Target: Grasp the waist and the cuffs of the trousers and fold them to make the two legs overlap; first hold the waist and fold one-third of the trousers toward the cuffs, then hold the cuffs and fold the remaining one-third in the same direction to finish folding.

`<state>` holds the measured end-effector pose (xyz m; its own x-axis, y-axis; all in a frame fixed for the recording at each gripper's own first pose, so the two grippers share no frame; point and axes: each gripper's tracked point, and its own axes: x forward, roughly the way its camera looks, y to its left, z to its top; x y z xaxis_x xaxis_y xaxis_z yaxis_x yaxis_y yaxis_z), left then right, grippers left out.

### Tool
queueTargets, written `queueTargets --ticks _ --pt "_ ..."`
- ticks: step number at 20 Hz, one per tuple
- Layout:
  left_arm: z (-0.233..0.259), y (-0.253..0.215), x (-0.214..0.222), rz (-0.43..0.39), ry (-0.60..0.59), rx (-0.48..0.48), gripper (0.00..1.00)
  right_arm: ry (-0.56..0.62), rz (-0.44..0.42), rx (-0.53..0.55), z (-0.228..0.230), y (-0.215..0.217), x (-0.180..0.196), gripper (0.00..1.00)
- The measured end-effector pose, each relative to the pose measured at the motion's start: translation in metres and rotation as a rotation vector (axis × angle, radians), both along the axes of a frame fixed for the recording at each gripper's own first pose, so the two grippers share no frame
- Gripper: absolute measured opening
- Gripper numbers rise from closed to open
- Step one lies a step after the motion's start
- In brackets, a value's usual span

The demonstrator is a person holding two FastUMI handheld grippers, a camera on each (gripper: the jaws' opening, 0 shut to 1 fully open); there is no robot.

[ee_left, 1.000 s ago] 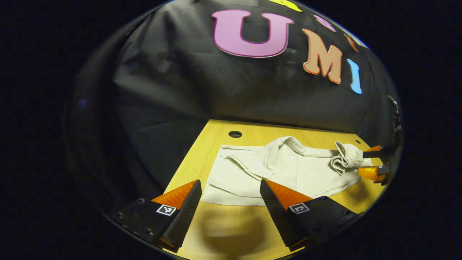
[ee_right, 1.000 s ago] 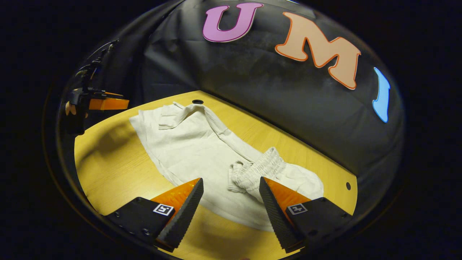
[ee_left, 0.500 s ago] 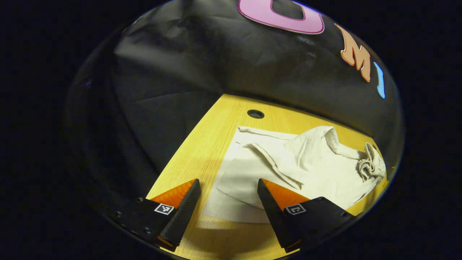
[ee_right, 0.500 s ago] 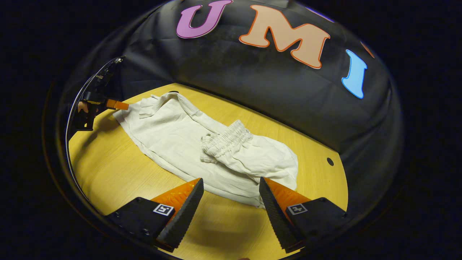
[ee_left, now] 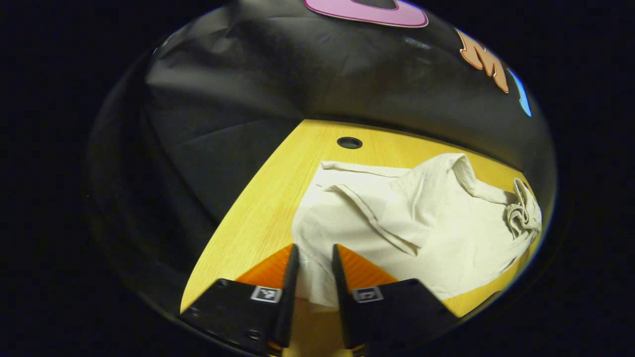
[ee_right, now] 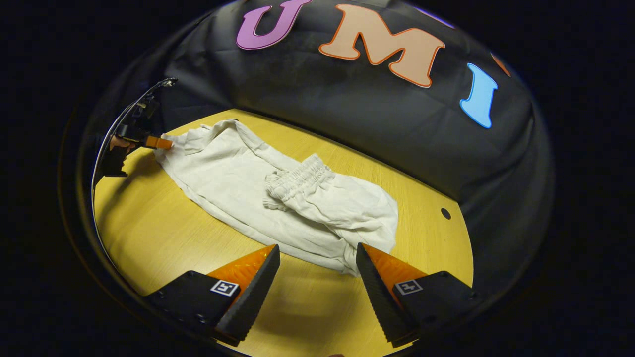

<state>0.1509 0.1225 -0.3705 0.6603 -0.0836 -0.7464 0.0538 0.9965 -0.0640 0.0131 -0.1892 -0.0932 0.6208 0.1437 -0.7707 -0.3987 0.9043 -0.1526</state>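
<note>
Cream trousers [ee_right: 233, 173] lie on the yellow wooden table [ee_right: 163, 223], with the elastic waist [ee_right: 297, 178] folded over onto the legs. In the left gripper view the cuff end [ee_left: 317, 223] is nearest and the bunched waist [ee_left: 521, 213] is at the far right. My left gripper [ee_left: 315, 248] has its fingers drawn close together with the cuff's edge between them. In the right gripper view the left gripper [ee_right: 158, 143] touches that cuff end at the far left, with a hand behind it. My right gripper [ee_right: 317, 246] stands open above the table, just short of the trousers' folded end, holding nothing.
The table has a round hole near the cuff end [ee_left: 349, 143] and a smaller hole [ee_right: 445, 213] near the folded end. The black cloth wall [ee_right: 372, 129] runs close behind the table. Bare wood [ee_right: 307, 317] lies in front of my right gripper.
My left gripper moved forward onto the cuff and closed from open onto its edge. My right gripper drew back from the waist, still open. The waist now rests on the legs.
</note>
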Motion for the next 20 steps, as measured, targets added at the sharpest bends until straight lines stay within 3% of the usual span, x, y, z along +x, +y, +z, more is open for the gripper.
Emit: queueTargets --ticks 2,3,7,11,20 --pt "0.000 -0.002 0.004 0.029 -0.006 0.008 0.07 0.003 -0.005 0.004 0.001 -0.005 -0.004 0.98" --pt "-0.001 -0.002 0.005 0.039 -0.008 0.016 0.01 0.003 -0.013 0.014 0.003 -0.007 -0.005 0.98" --pt "0.009 -0.016 -0.004 0.013 0.023 -0.006 0.00 -0.013 -0.040 0.032 0.012 -0.022 -0.008 0.98" --pt "0.048 -0.035 0.005 0.029 -0.068 -0.079 0.00 -0.028 -0.060 0.047 0.020 -0.040 -0.011 0.98" --pt "0.143 -0.122 0.028 -0.038 -0.199 -0.192 0.00 -0.053 -0.091 0.099 0.032 -0.083 -0.016 0.98"
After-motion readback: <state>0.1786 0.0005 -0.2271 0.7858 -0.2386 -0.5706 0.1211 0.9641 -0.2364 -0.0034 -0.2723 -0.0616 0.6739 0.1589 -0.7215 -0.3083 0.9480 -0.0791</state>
